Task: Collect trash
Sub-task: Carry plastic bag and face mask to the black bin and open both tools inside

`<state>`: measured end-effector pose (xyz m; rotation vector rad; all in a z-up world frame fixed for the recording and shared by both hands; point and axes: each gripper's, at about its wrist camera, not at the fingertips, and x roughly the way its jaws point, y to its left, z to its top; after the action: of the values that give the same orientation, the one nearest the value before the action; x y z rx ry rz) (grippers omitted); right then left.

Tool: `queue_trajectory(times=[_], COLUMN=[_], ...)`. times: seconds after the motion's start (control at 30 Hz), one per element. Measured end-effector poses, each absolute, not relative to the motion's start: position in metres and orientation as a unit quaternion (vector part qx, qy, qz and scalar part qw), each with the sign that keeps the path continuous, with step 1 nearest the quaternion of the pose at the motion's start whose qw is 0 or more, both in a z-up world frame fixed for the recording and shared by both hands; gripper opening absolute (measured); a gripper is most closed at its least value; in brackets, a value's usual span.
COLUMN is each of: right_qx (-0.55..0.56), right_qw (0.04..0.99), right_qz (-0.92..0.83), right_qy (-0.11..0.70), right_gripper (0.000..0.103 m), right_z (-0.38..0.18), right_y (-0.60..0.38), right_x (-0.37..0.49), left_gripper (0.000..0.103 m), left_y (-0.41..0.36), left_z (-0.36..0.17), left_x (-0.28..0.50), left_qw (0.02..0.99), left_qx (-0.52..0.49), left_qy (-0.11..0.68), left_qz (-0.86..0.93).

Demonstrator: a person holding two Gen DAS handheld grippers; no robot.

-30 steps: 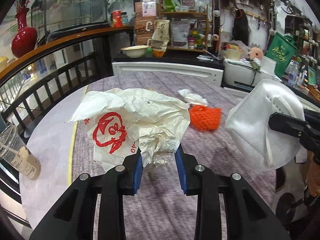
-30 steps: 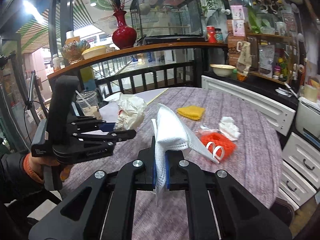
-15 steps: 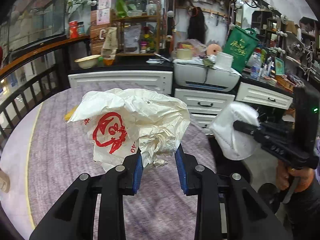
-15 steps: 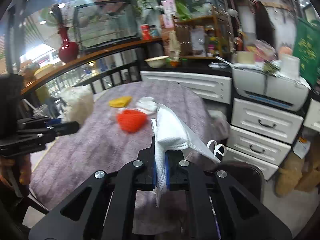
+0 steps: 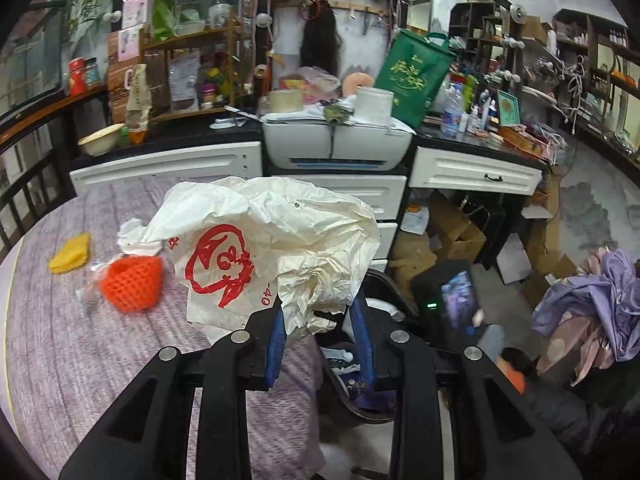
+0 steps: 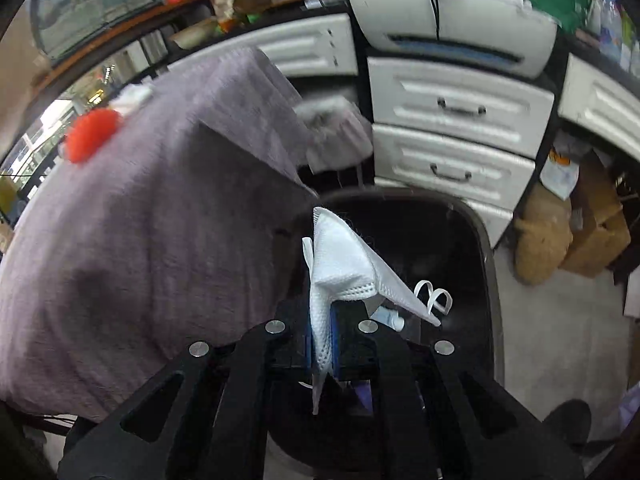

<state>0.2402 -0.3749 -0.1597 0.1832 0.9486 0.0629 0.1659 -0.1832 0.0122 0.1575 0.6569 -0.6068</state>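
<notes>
My left gripper (image 5: 320, 328) is shut on a crumpled cream plastic bag (image 5: 272, 252) with a red print, held above the table's right edge. Below it sits a dark bin (image 5: 360, 396) with scraps inside. My right gripper (image 6: 322, 334) is shut on a white face mask (image 6: 344, 268), hanging over the black trash bin (image 6: 452, 240) on the floor beside the table. An orange foam net (image 5: 130, 286), a yellow piece (image 5: 70, 258) and a white crumpled tissue (image 5: 132, 236) lie on the grey-purple tablecloth (image 5: 80, 360).
White drawers (image 6: 460, 120) and a printer (image 5: 336, 144) stand behind the bin. Cardboard boxes (image 5: 460, 236) and a purple cloth heap (image 5: 600, 300) lie on the floor to the right. The other gripper's black body (image 5: 452, 300) and a person's hand show low right in the left wrist view.
Both grippers swung right, off the table toward the bin. The right gripper dropped and tilted down with the mask over the bin. The bag stays in the left gripper.
</notes>
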Motion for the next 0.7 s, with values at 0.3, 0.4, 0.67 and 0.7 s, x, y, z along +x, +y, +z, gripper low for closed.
queue_trajectory(times=[0.3,0.4,0.67,0.7], right_qx=[0.142,0.162,0.183,0.184], right_qw=[0.863,0.857,0.865,0.866], right_qz=[-0.009,-0.013,-0.057,-0.067], right_qy=[0.484,0.488,0.463,0.460], right_gripper=[0.076,0.076,0.080,0.080], right_z=[-0.201,-0.201,-0.179,-0.176], right_y=[-0.391,-0.398,-0.428,-0.433], right_x=[0.246,0.237,0.196,0.191], left_gripper=[0.030,0.030,0.030,0.030], left_y=[-0.215,-0.229,-0.263,-0.266], left_z=[-0.001,-0.007,-0.033,-0.036], left_x=[0.162,0.162,0.167,0.169], left_qw=[0.882,0.873,0.853,0.851], left_qx=[0.100,0.111,0.137,0.136], left_qy=[0.335,0.344,0.368,0.372], left_qz=[-0.315,-0.326,-0.345,-0.344])
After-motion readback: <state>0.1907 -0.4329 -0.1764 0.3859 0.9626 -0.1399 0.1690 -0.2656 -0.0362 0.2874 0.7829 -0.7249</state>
